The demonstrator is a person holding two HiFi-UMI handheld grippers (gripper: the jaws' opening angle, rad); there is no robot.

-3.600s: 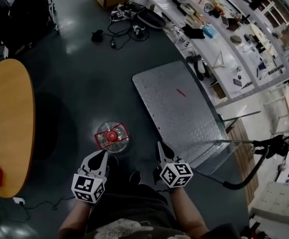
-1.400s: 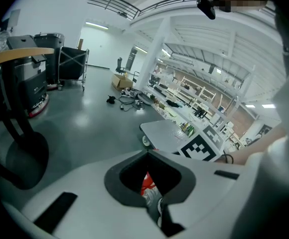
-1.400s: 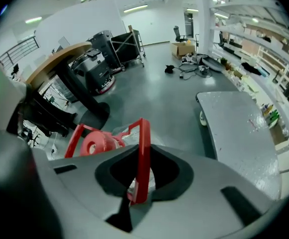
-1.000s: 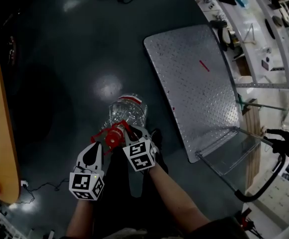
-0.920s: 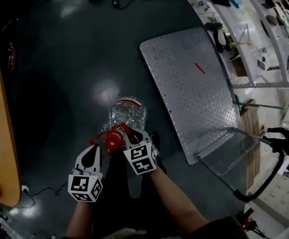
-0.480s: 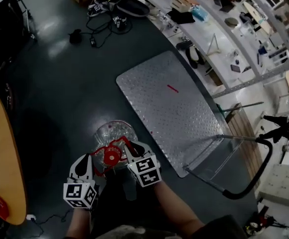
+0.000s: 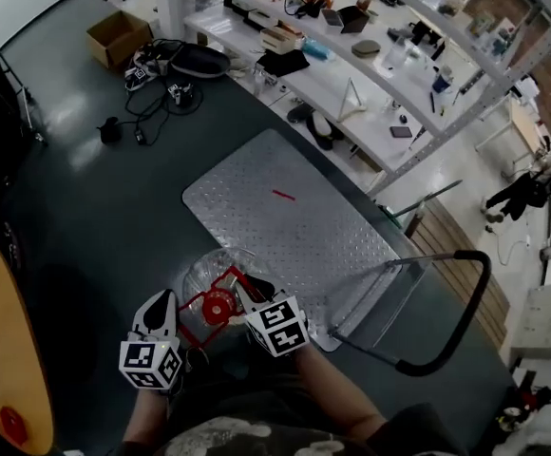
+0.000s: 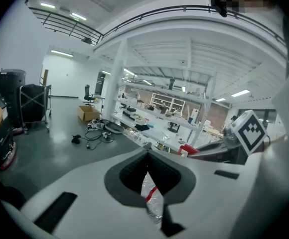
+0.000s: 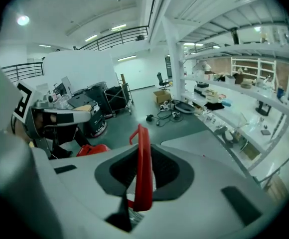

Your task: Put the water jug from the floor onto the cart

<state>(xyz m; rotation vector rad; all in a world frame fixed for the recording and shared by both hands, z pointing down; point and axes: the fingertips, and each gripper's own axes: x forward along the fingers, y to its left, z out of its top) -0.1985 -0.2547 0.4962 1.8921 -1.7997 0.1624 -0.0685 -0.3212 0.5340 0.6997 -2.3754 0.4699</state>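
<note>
The clear water jug [image 7: 220, 278] with a red cap [image 7: 217, 305] and a red carrying handle [image 7: 197, 304] hangs off the floor, over the near left corner of the cart's metal deck [image 7: 285, 226]. My left gripper [image 7: 168, 300] is shut on the handle's left side. My right gripper [image 7: 245, 289] is shut on its right side. In the left gripper view a thin red strip [image 8: 151, 193] shows between the nearly closed jaws of that gripper [image 8: 148, 183]. In the right gripper view the red handle [image 9: 143, 163] stands upright between the pads of that gripper [image 9: 143, 185].
The cart's black push handle [image 7: 446, 335] rises at the right. White shelving [image 7: 351, 60] full of small items runs behind the cart. A wooden round table [image 7: 0, 340] is at the left. Cables [image 7: 152, 93] and a cardboard box [image 7: 116, 36] lie on the dark floor beyond.
Both grippers have risen with the jug by its handle and carried it from the bare floor toward the cart's near corner. Before that the jug stood on the floor, with the grippers apart.
</note>
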